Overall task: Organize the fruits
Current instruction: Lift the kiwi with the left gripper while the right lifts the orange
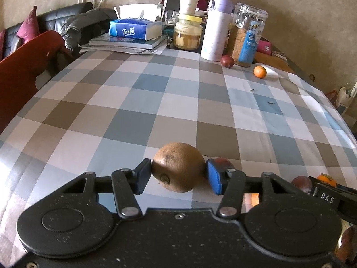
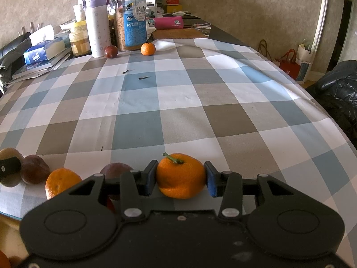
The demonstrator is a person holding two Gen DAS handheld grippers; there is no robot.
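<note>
Kiwi (image 1: 178, 167) clenched between blue pads of left gripper (image 1: 178, 175), pads touching both flanks, fruit resting low on checked bench (image 1: 156, 102) at six o'clock of left wrist view. Stemmed mandarin (image 2: 180, 178) at six o'clock of right wrist view, between right gripper (image 2: 180, 179) fingers (image 2: 148, 178), both pads against its sides, grasped. Row of fruit toward nine o'clock from mandarin: dark plum (image 2: 115, 170) partly hidden behind finger linkage, second orange (image 2: 61, 183), another plum (image 2: 34, 172) just beside kiwi. Well apart, at twelve o'clock on far bench: lone plum (image 2: 111, 51) touching white flask (image 2: 98, 25), small orange (image 2: 148, 49) near clear jar (image 2: 131, 20). Tissue pack (image 1: 133, 29) on books toward eleven o'clock in left view. Two small dark specks mid-bench.
</note>
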